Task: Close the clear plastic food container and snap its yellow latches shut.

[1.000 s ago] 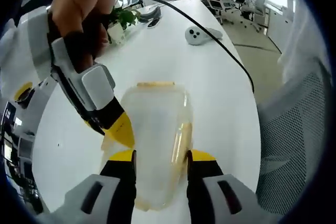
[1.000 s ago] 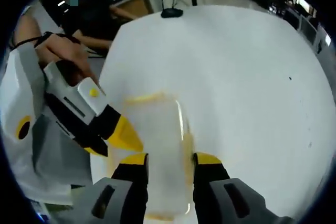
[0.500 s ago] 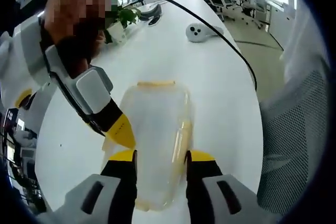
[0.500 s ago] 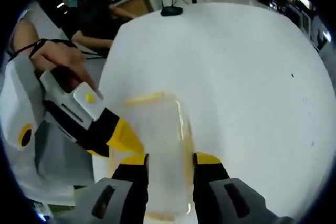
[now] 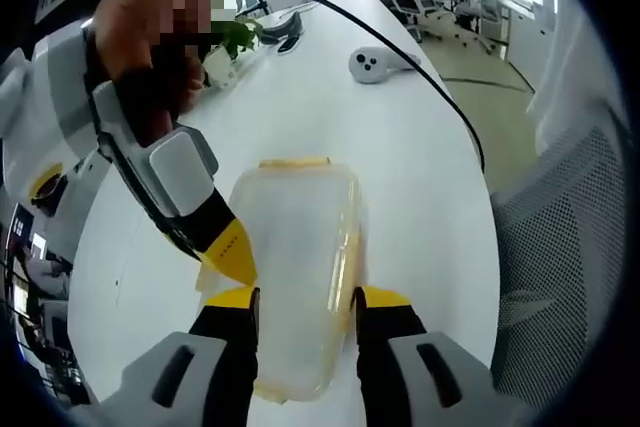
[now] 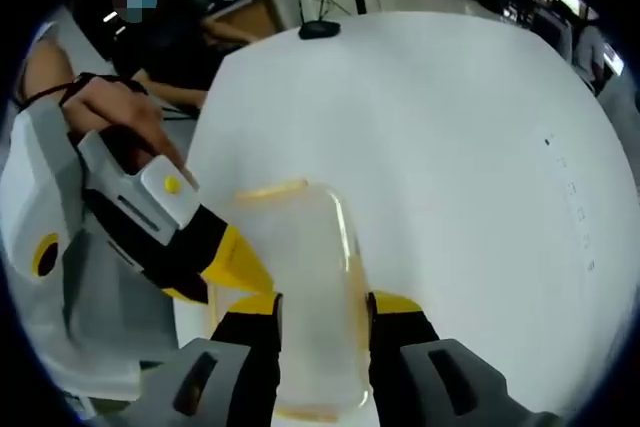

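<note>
The clear plastic food container (image 5: 295, 247) lies on the white table (image 5: 420, 177), a yellow latch (image 5: 295, 161) at its far end and another along its right side. My left gripper (image 5: 305, 299) has its yellow-tipped jaws against both sides of the container's near end. From the left of that view the right gripper (image 5: 225, 247) touches the container's left edge. In the right gripper view the container (image 6: 305, 267) fills the gap between my right gripper's (image 6: 320, 305) jaws. There the left gripper (image 6: 230, 259) meets its left edge.
A small potted plant (image 5: 230, 37), a white handheld device (image 5: 372, 64) and a black cable (image 5: 440, 97) lie beyond the container. A mesh chair (image 5: 570, 247) stands at the table's right edge. A black object (image 6: 320, 30) sits at the far table edge.
Both views have shifted slightly with the hands. The grippers and the container keep the same places relative to each other.
</note>
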`<state>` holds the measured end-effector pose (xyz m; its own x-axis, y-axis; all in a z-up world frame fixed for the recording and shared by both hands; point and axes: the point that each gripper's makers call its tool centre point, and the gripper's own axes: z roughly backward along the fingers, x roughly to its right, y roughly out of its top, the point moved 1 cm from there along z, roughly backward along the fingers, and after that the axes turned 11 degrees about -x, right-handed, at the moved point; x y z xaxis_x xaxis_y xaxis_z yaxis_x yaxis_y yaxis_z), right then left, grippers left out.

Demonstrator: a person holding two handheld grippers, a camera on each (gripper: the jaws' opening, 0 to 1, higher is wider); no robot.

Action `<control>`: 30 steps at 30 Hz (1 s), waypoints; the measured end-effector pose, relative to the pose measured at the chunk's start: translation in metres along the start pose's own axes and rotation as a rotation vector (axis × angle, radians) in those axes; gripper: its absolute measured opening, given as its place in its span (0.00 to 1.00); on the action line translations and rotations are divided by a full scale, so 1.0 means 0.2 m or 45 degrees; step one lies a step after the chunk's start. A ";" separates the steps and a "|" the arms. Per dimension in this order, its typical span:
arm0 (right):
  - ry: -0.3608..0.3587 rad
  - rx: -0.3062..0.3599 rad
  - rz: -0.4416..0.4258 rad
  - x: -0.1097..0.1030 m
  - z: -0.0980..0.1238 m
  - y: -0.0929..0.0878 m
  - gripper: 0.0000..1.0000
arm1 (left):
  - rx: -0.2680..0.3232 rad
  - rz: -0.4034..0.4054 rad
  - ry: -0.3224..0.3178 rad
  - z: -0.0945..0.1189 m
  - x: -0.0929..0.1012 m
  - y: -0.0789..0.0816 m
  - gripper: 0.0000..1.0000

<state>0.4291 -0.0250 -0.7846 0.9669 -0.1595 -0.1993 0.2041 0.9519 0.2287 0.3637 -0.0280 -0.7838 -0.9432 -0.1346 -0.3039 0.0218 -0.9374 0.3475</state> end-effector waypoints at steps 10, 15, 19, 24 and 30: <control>-0.073 0.039 -0.002 0.00 0.01 -0.01 0.33 | -0.003 -0.038 -0.027 0.00 0.01 0.00 0.39; -0.144 0.045 0.015 0.01 0.03 -0.01 0.39 | 0.002 0.019 -0.077 0.02 0.02 0.01 0.43; -0.181 0.064 0.001 0.01 0.04 -0.01 0.47 | -0.013 0.026 -0.101 0.02 0.02 0.01 0.45; -0.201 0.090 -0.015 0.01 0.05 -0.03 0.48 | -0.024 0.016 -0.119 0.02 0.03 0.00 0.51; -0.213 0.097 -0.014 0.00 0.06 -0.03 0.51 | -0.033 0.059 -0.143 0.03 0.03 -0.02 0.53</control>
<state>0.4299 -0.0350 -0.7739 0.9752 -0.2172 -0.0423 0.2198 0.9283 0.2999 0.3565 -0.0236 -0.7808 -0.9720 -0.1427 -0.1865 0.0736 -0.9393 0.3351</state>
